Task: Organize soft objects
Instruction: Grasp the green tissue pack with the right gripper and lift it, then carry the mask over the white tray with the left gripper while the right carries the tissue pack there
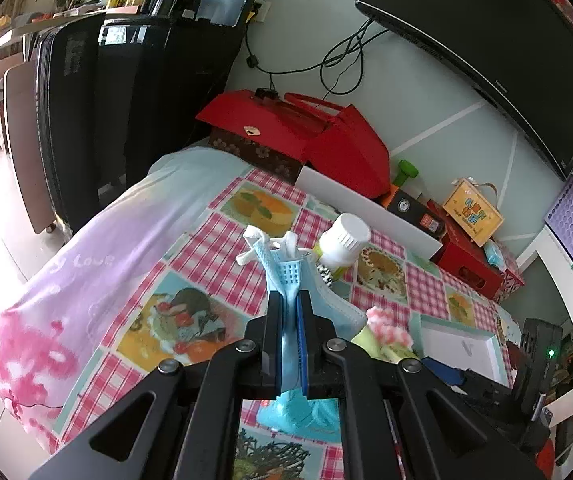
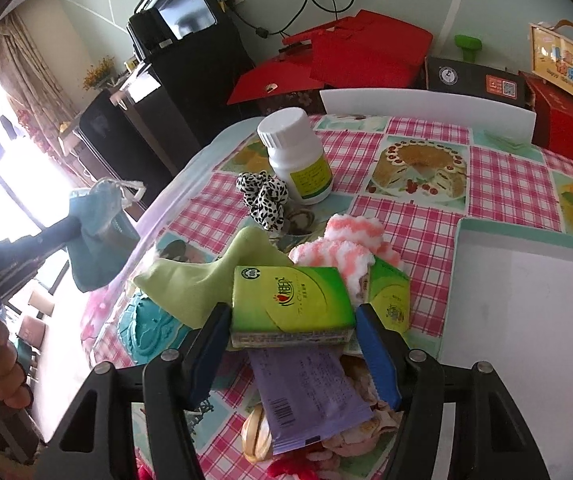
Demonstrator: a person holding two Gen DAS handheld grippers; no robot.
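Left gripper [image 1: 289,304] pinches a blue face mask [image 1: 286,276], lifted clear for sorting; right gripper [image 2: 292,320] clamps a green tissue pack [image 2: 290,300], white tray [image 2: 526,320] at three o'clock.

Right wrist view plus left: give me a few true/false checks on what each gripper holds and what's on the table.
1. The left gripper is shut on a blue face mask. True.
2. The right gripper is empty. False: its jaws flank a green tissue pack.
3. The white bottle lies on its side. False: it stands upright.
4. A leopard-print scrunchie sits beside the bottle. True.
5. The white tray holds socks. False: it looks empty.
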